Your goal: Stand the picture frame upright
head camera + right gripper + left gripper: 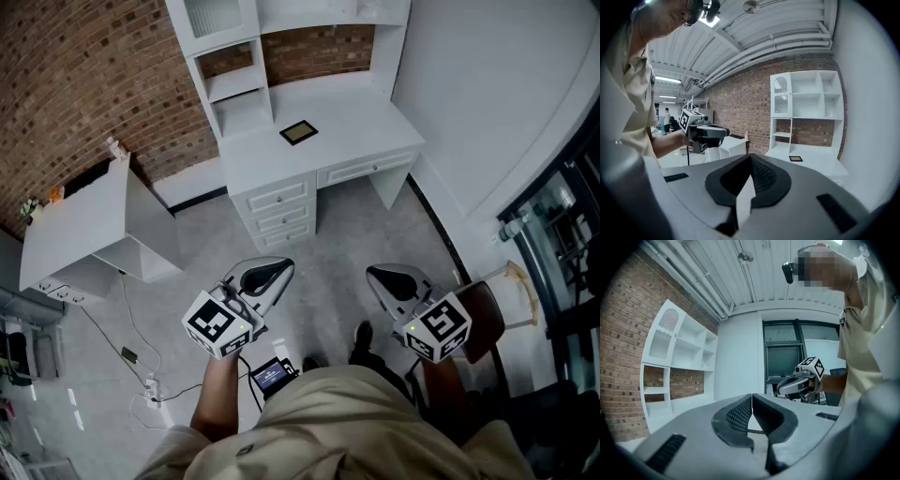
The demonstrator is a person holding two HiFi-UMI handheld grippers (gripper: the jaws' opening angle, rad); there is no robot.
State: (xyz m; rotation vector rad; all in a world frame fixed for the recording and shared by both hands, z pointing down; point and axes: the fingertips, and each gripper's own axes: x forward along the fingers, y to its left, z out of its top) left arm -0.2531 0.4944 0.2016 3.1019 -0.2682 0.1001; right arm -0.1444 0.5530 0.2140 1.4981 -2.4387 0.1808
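Picture frame (299, 132) lies flat on desk (366, 117); left gripper (284, 269), right gripper (373, 275) jaws clenched.

Your left gripper (752, 399), jaws pressed together, empty; right gripper (790, 386) at two o'clock, shelves (677, 357) at ten.

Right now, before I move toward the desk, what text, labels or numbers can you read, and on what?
None legible in any view.
Lit screen at the person's waist: too small to read.
Left marker cube and right marker cube: square patterns only, no letters.
Picture frame on the desk: nothing readable.
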